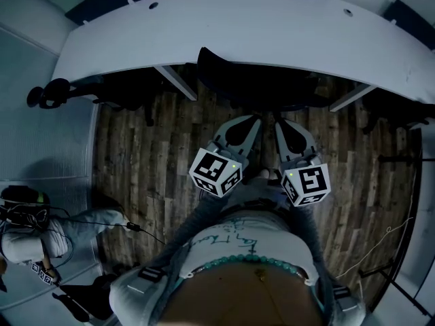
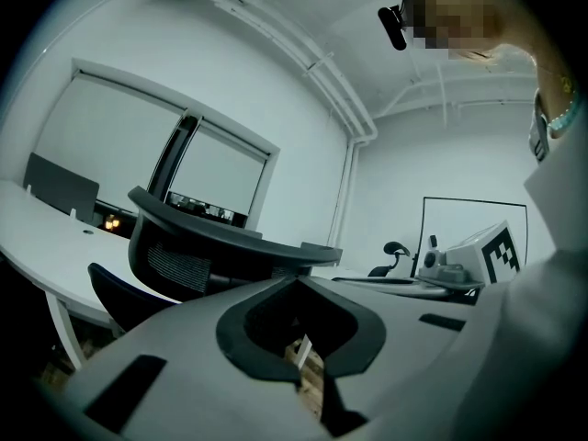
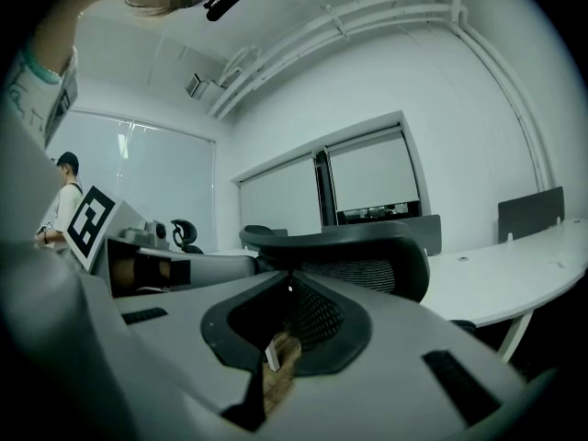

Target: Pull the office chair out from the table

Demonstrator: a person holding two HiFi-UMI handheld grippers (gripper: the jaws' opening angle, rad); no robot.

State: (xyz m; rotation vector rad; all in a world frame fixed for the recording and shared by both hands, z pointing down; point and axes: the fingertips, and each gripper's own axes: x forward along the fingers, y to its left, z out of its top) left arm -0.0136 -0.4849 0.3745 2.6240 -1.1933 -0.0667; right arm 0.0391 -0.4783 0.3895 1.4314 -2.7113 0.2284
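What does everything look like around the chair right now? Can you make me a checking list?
Surface: white curved table; wood floor.
Job's things: office chair, tucked under the table.
Clutter: nothing seen on the table.
Grippers: left gripper and right gripper both shut, empty, pointing at the chair's back.
Cables: black cable on the floor at left; thin white cable at right.
Surroundings: another person at left; another chair.
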